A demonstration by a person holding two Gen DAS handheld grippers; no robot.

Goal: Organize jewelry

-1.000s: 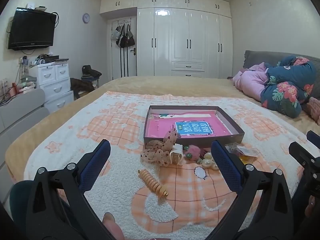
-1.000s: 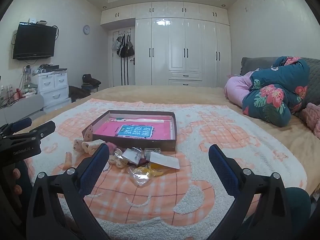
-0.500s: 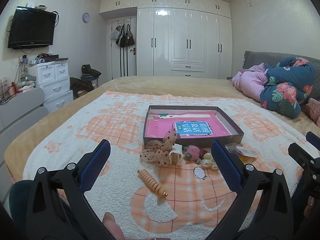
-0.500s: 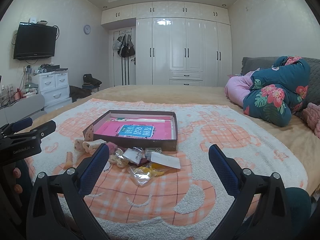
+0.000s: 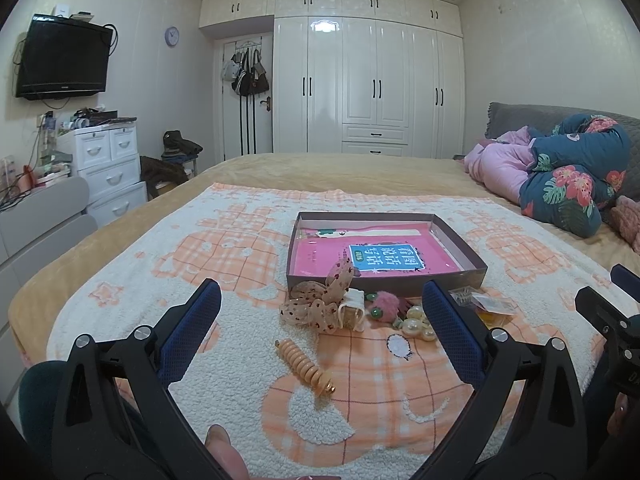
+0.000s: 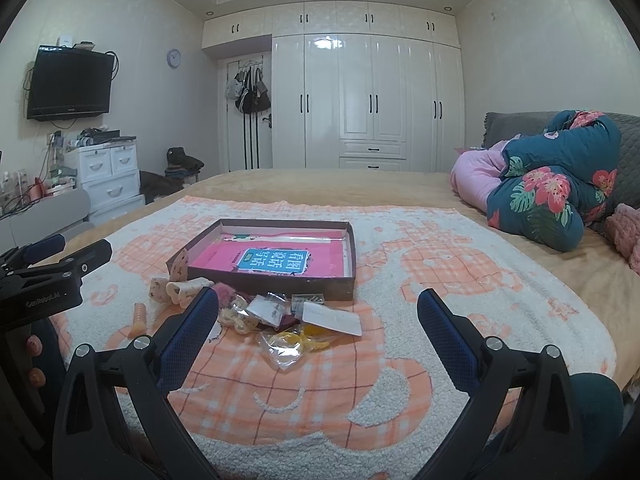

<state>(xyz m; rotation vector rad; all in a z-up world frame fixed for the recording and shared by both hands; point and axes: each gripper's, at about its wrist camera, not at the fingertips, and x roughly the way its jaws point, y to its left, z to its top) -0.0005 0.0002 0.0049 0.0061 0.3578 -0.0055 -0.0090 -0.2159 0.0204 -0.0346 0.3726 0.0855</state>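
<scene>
Box point(image 5: 384, 280) — pink book point(image 5: 376, 260) inside

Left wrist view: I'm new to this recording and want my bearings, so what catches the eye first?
A shallow box with a pink lining and a blue label sits mid-blanket on the bed. Along its near wall lies a jumble of jewelry: a spotted ribbon bow, a pink pompom, pearl beads. Nearer, alone, lies an orange spiral hair tie.
</scene>
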